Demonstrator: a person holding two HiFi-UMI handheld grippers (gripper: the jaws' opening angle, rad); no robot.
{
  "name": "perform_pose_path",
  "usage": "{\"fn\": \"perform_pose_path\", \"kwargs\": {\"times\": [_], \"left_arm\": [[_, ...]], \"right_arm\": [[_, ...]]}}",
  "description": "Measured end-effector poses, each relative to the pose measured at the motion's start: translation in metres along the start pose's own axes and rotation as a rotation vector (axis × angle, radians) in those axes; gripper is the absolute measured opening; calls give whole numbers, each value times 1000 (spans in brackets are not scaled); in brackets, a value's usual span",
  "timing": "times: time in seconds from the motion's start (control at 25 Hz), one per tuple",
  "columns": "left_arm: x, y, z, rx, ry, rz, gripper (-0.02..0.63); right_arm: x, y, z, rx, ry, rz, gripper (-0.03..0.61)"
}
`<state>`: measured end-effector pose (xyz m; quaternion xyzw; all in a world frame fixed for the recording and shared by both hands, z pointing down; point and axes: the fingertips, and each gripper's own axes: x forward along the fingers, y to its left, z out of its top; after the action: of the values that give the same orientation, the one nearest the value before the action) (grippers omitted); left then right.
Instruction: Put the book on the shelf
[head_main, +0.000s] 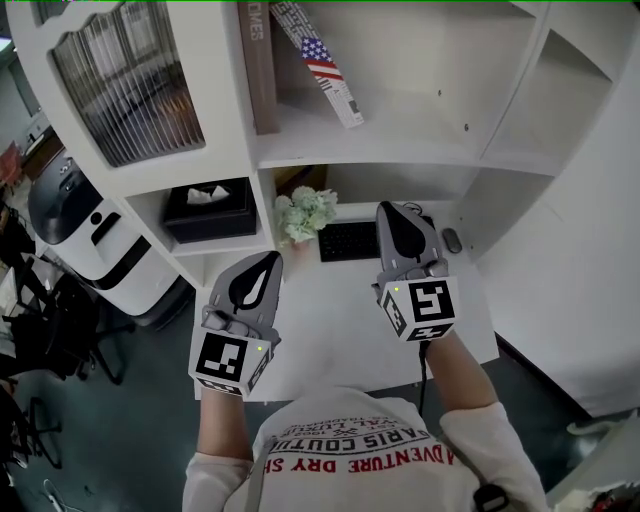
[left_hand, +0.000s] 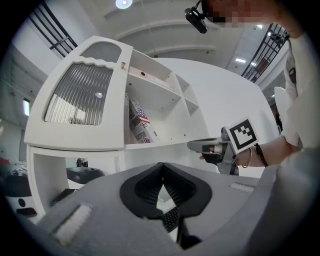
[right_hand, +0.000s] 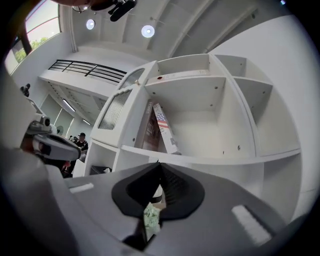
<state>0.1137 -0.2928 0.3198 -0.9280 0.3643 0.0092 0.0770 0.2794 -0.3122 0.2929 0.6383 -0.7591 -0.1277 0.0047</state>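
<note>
While aslant, book (head_main: 326, 66) inside shelf (head_main: 400, 148) compartment

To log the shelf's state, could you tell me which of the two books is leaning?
The flag-covered book: it tilts toward the brown book, which stands upright.

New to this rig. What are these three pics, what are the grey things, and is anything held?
There is no robot here. A person holds a grey handheld claw in each hand, and the marker cubes are part of those tools. The top-down picture comes from a camera on the person's head. The other two come from wide-angle cameras riding on each claw, looking along its jaws. The left claw and right claw are both shut and hold nothing. Below them is a white desk with a keyboard, a mouse and white flowers. A black tissue box sits in a cubby. On the shelf above, a brown book stands upright and a flag-printed book leans beside it.
</note>
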Motion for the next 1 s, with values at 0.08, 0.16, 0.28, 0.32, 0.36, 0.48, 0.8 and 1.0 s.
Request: {"fn": "perform_pose_path", "kwargs": {"times": [0.08, 0.16, 0.28, 0.32, 0.36, 0.48, 0.8, 1.0], "left_arm": [[0, 0, 0, -11, 2, 3, 5], [0, 2, -1, -16, 6, 9, 4], [2, 4, -3, -26, 13, 18, 3], [2, 3, -3, -28, 15, 18, 5], [3, 3, -3, -28, 16, 17, 5], [5, 0, -1, -25, 14, 9, 5], [5, -5, 0, -7, 18, -2, 5], [2, -4, 1, 6, 18, 9, 5]], "right_arm": [[-6, -2, -10, 10, 28, -2, 0], [-11, -3, -19, 7, 65, -8, 0], [-18, 0, -27, -1, 99, -5, 0], [-19, 1, -28, -5, 102, -1, 0], [-21, 2, -29, -9, 102, 5, 0], [-25, 8, -29, -22, 95, 38, 0], [-28, 21, -31, -32, 88, 104, 0], [-28, 26, -30, -16, 85, 137, 0]]}}
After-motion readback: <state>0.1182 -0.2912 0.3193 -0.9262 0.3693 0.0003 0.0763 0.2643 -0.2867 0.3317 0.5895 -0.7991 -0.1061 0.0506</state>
